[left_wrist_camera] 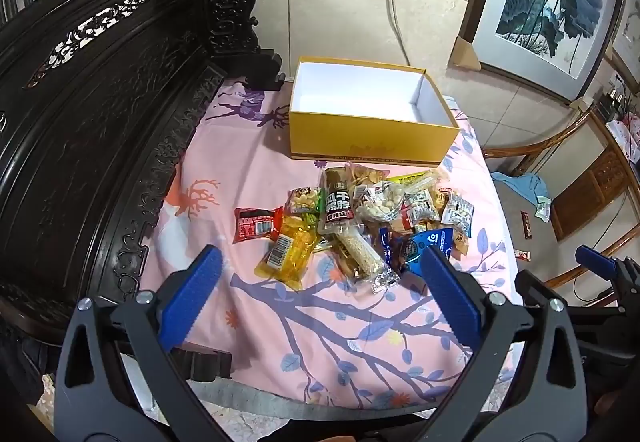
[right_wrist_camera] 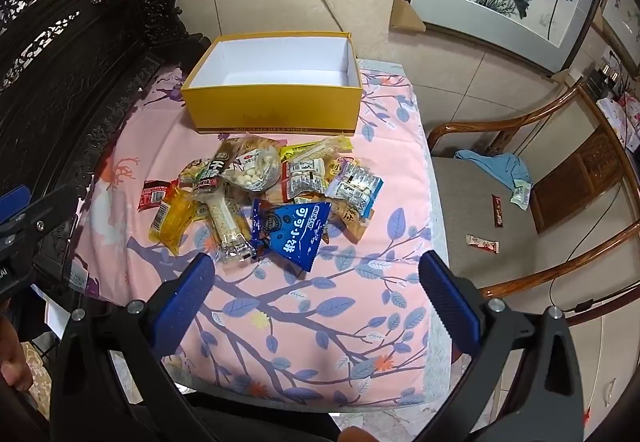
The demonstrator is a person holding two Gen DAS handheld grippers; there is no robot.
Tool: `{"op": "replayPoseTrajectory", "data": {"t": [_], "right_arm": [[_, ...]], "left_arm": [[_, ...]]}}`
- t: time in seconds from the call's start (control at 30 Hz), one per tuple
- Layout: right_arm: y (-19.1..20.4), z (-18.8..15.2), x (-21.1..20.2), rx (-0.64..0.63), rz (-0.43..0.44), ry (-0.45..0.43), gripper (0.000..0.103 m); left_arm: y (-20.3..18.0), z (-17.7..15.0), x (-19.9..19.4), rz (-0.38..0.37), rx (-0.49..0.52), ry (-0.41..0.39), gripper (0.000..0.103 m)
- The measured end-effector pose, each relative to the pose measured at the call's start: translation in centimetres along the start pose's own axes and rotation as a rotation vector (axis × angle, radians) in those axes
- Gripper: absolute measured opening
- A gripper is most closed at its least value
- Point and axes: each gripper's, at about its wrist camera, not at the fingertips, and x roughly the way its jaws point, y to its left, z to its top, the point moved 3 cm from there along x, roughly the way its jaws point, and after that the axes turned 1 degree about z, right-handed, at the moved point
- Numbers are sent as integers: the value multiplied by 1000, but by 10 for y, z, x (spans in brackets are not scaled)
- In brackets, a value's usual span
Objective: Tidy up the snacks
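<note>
Nearest the cameras, the left tool (left_wrist_camera: 318, 306) and right tool (right_wrist_camera: 316, 296) hang spread wide and empty above the cloth-covered surface (right_wrist_camera: 320, 322). Beyond them the snacks (right_wrist_camera: 264, 190) lie heaped together, probably awaiting sorting. Farthest, the yellow box (right_wrist_camera: 276, 110) sits open and empty, likely their destination.

Yellow box (right_wrist_camera: 276, 114) front reads "MOUNTAIN DEER SHOES".
</note>
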Motion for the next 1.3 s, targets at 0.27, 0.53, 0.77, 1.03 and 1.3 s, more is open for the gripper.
{"op": "replayPoseTrajectory", "data": {"t": [0.27,0.53,0.77,1.03,1.3], "right_arm": [[5,-3,1,0,1,4,102],[5,-2,1,-1,1,6,102],[4,-2,1,-1,2,7,102],[4,-2,2,-1,3,7,102],[2,-2,5,-3,6,9,102]], "left_arm": [[0,0,0,4,-5,7,101],[0,0,1,7,-6,13,101],[-1,1,1,9,-3,14,101],[-4,2,2,12,2,16,101],[-5,2,2,10,1,18,101]]}}
